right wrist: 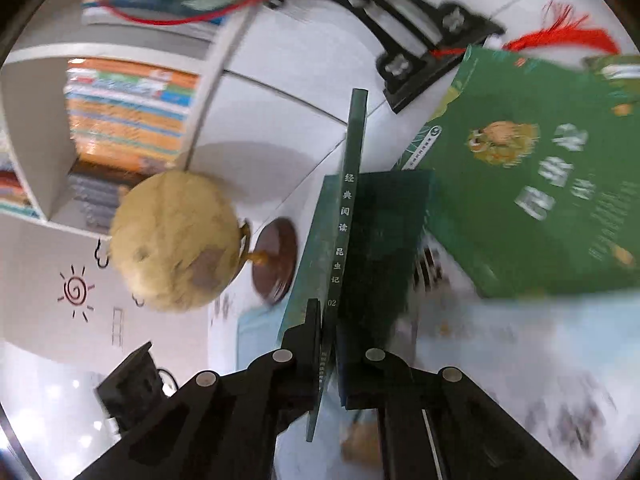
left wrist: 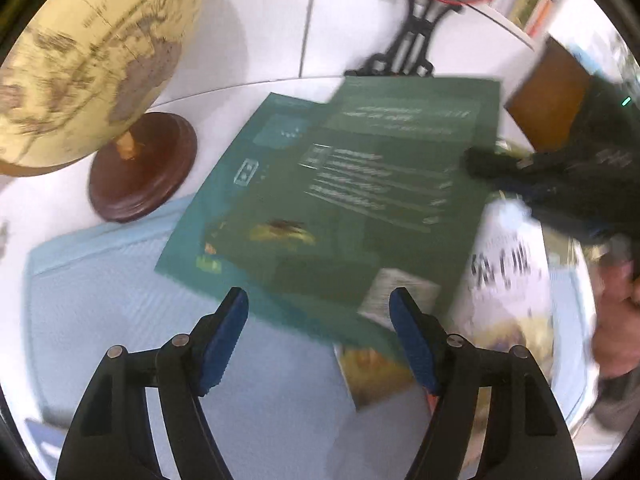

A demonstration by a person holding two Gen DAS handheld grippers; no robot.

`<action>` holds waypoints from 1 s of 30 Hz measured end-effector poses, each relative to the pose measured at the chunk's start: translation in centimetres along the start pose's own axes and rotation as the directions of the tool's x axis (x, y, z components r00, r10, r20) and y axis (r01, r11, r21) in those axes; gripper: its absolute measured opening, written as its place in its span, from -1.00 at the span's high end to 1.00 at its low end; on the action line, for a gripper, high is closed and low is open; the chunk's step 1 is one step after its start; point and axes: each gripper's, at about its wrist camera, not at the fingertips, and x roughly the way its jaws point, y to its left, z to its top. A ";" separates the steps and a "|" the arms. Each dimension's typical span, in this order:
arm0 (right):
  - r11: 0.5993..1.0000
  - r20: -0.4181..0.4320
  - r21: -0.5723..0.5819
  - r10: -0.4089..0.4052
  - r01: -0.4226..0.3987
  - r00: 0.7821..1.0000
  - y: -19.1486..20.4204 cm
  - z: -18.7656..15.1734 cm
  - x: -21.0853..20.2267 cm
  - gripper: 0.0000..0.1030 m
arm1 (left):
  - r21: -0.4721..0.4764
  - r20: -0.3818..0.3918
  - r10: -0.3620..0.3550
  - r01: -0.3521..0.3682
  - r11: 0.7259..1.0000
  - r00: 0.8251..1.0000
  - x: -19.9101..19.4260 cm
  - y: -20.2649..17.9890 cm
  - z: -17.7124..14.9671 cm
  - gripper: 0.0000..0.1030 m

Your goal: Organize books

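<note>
Right gripper (right wrist: 330,340) clamping green book (right wrist: 352,184) by its spine edge, lifting it off the pile. Left gripper (left wrist: 320,320) hanging open, empty, above it. Next, probably: carrying toward shelf (right wrist: 128,120), keeping clear of globe (right wrist: 176,240).

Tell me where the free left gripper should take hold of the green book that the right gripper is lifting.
Grip the near bottom edge of the green book, coming in from the left gripper side. That edge hangs free above the pale blue mat and faces the open blue pads. The right gripper already pinches the spine side, so a hold opposite it would likely steady the cover.
</note>
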 end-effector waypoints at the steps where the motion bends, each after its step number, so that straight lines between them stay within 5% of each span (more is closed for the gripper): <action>1: 1.000 -0.006 -0.004 -0.001 0.001 1.000 0.4 -0.6 -1.8 0.88 | 0.006 -0.006 -0.010 0.010 1.000 1.000 -0.5 -0.6 -0.6 -0.37; 7: 0.998 0.004 0.042 -0.056 0.056 0.998 3.2 -5.0 -13.4 0.88 | 0.053 0.020 -0.121 0.119 0.991 0.992 -4.7 -4.9 -3.9 -0.37; 9: 0.983 0.015 0.017 -0.181 0.181 0.983 5.2 -6.7 -17.5 0.88 | 0.055 0.044 -0.143 0.141 0.988 0.989 -6.6 -5.8 -5.1 -0.37; 13: 0.886 -0.003 -0.065 -0.459 0.458 0.888 8.8 -10.7 -22.0 0.87 | 0.036 0.061 -0.161 0.159 0.987 0.985 -9.1 -5.4 -8.0 -0.40; 16: 0.769 -0.029 -0.173 -0.629 0.616 0.777 9.1 -13.8 -17.9 0.86 | 0.028 0.035 -0.131 0.130 0.991 0.991 -9.5 -4.6 -10.5 -0.40; 17: 0.759 -0.049 -0.177 -0.642 0.626 0.765 8.6 -14.4 -16.2 0.84 | 0.013 0.017 -0.122 0.122 0.992 0.992 -9.4 -4.0 -11.4 -0.40; 19: 0.784 -0.115 -0.152 -0.619 0.602 0.777 6.4 -16.3 -12.0 0.85 | -0.018 -0.008 -0.105 0.105 0.994 0.994 -9.2 -2.7 -12.8 -0.40; 24: 0.873 -0.212 -0.113 -0.488 0.475 0.846 4.8 -18.7 -4.5 0.77 | -0.121 -0.045 -0.085 0.079 0.989 0.995 -9.1 0.5 -15.9 -0.40; 28: 0.967 -0.311 -0.041 -0.253 0.253 0.916 5.2 -19.3 -3.4 0.71 | -0.163 -0.060 -0.086 0.075 0.984 0.995 -8.8 1.6 -16.7 -0.40; 29: 0.974 -0.302 -0.059 -0.225 0.217 0.926 5.7 -19.2 -4.0 0.52 | -0.169 -0.061 -0.085 0.074 0.983 0.994 -8.6 1.5 -16.6 -0.40; 30: 0.972 -0.283 -0.087 -0.232 0.217 0.930 6.1 -19.3 -4.7 0.03 | -0.176 -0.063 -0.091 0.079 0.981 0.994 -8.4 1.4 -16.5 -0.40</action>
